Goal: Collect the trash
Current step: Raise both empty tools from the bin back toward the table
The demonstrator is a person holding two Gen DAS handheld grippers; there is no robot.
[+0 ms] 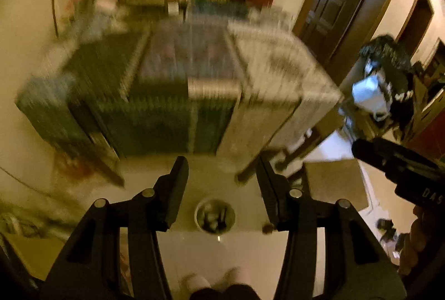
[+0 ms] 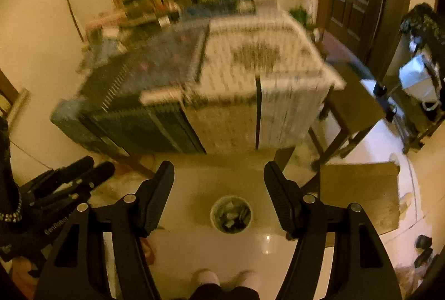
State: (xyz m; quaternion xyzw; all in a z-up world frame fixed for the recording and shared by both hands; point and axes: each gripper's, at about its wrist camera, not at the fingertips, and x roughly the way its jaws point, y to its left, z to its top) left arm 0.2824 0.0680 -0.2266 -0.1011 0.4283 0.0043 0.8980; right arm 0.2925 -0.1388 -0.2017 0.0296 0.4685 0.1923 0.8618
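A white bin [image 2: 230,214] stands before the green-and-white patterned tablecloth [image 2: 222,83].

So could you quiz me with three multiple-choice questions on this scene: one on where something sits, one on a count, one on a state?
1. Where is the small round bin?
A. on the table
B. on the floor in front of the table
C. hanging on the door

2. How many fingers does the right gripper have?
A. two
B. three
C. five

3. What is between the left gripper's fingers?
A. a bottle
B. a crumpled bag
C. nothing

Answers: 1 B, it stands on pale floor below the covered table. 2 A, two black fingers show. 3 C, the gap is bare.
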